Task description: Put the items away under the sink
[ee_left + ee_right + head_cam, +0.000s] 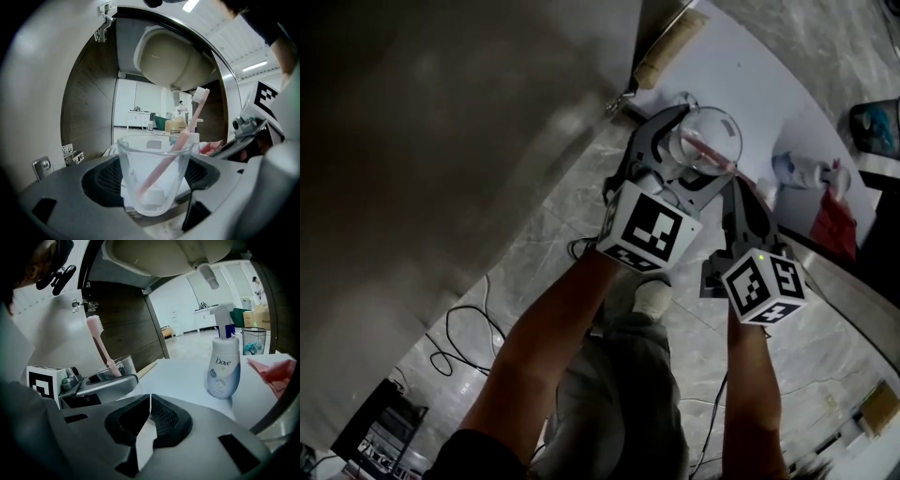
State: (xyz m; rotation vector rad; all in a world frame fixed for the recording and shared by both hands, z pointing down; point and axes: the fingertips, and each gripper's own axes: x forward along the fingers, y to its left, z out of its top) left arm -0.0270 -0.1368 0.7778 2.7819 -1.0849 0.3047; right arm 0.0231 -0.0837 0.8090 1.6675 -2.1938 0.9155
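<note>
The left gripper (152,199) was clamped on a clear cup (152,173), its jaws against the lower wall on either side. A pink toothbrush (185,136) leaned loose inside, head up over the rim. The right gripper (149,420) was clenched on nothing, pads meeting at the tip.

The cup sat well to the left of the pump bottle (223,369), which stood upright on the white shelf (187,373) under the basin (164,254). Whether the cup's base touched the shelf I could not tell. A red cloth (274,371) lay just right of the bottle, and the right gripper hung near the bottle's front-left side, apart from it.

The cup looked light, stiff and smooth, likely slippery and breakable if glass, so a firm but gentle squeeze low on the wall suited it, kept upright so the brush would not tip out. The tall brush made the load a little top-heavy. The bottle would probably be heavier and slick. Its round body looked the place to take hold, not the thin pump neck. The cloth was soft and could be pinched anywhere.
</note>
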